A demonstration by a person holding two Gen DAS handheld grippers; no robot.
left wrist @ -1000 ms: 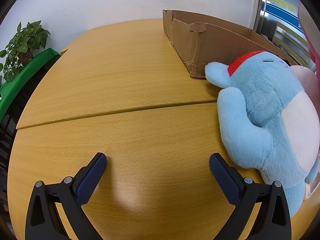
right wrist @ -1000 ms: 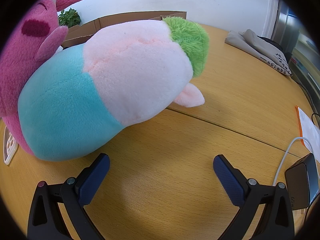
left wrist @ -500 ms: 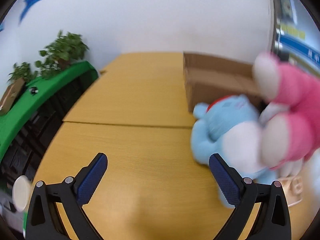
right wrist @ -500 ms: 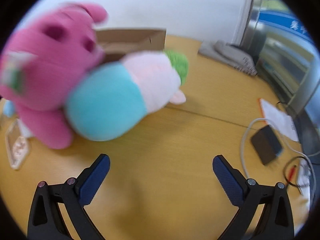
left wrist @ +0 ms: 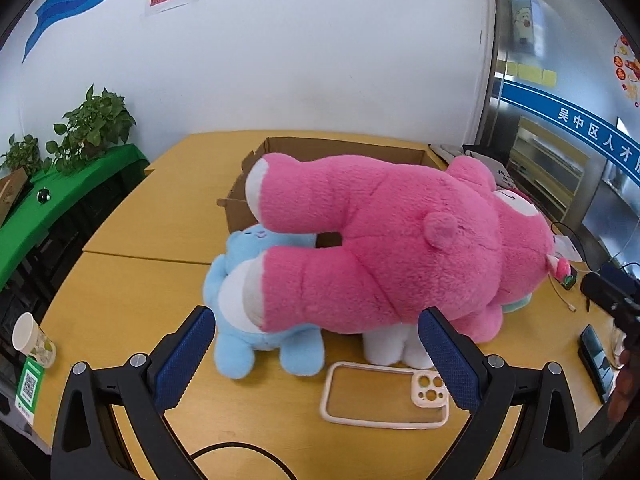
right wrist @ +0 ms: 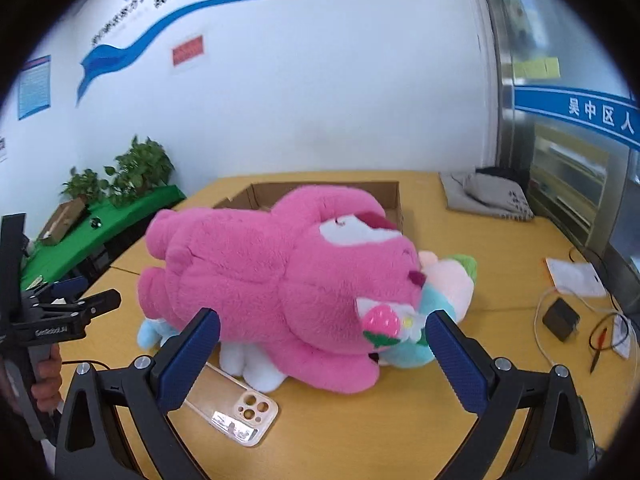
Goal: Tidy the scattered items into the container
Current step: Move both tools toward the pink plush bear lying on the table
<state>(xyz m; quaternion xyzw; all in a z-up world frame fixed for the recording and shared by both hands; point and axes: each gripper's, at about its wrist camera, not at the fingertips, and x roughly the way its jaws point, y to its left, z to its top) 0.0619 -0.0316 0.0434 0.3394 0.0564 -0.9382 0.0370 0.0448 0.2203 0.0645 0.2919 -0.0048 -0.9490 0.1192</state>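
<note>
A big pink plush bear lies on top of a light blue plush and a teal-and-pink plush with a green tuft. An open cardboard box stands just behind them. A clear phone case lies in front of the pile. My left gripper is open and empty, above the table in front of the toys. My right gripper is open and empty, in front of the bear's head.
A wooden table holds everything. A paper cup stands at its left edge. Grey cloth, papers, a black charger and cables lie on the right. Potted plants stand on a green shelf at left.
Both grippers have pulled back and up from the toys, so the whole pile, the box and the phone case now show. Both jaws stay open.
</note>
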